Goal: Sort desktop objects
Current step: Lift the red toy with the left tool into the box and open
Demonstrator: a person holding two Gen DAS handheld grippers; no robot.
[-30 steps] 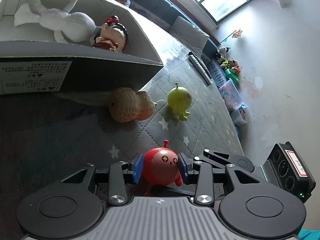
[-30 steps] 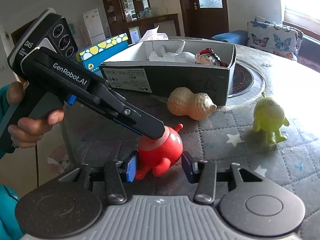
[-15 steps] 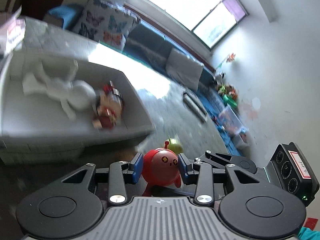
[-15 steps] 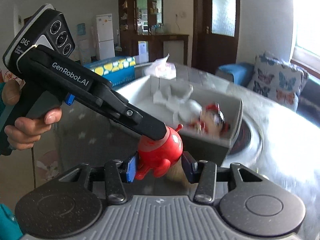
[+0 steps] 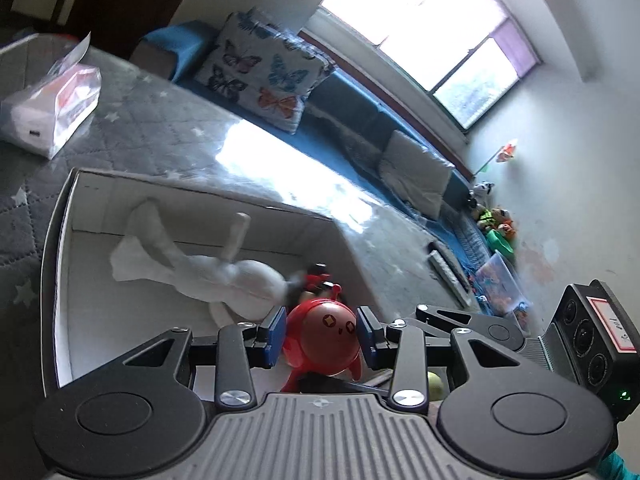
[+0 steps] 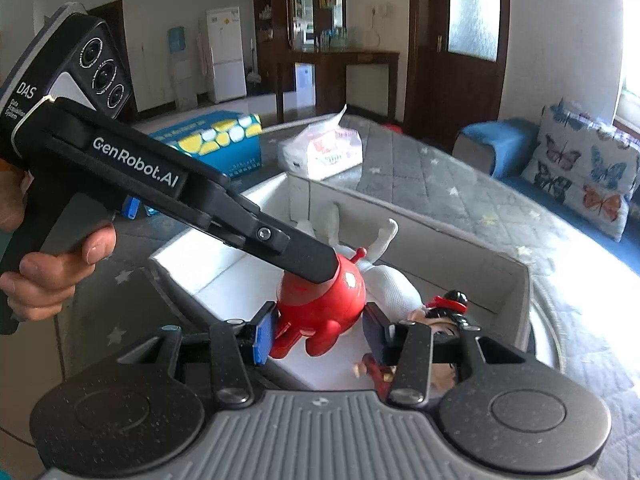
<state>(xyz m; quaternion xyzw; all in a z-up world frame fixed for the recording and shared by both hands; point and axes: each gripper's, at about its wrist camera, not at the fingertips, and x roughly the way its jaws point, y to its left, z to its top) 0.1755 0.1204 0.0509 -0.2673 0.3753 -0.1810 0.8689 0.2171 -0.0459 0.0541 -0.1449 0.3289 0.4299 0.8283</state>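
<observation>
A round red toy [image 5: 326, 340] with a small antenna is held in the air over the open grey box [image 5: 60, 240]. My left gripper [image 5: 322, 338] is shut on its sides. In the right wrist view the red toy [image 6: 324, 312] sits between my right gripper's [image 6: 318, 330] blue pads, which also press its sides; the left gripper's finger comes down onto its top. In the box lie a white plush rabbit [image 6: 384, 276] and a doll with black hair and a red outfit [image 6: 444, 312]. The rabbit [image 5: 208, 268] shows in the left wrist view too.
A plastic-wrapped tissue pack [image 5: 52, 112] lies on the grey quilted tabletop [image 5: 160, 132] beyond the box. A butterfly cushion [image 5: 264, 76] rests on a blue sofa behind. A blue and yellow carton [image 6: 216, 140] stands off the table's far side.
Both grippers have lifted the red toy off the table and carried it up over the box. The peanut toy and green monster have dropped out of view.
</observation>
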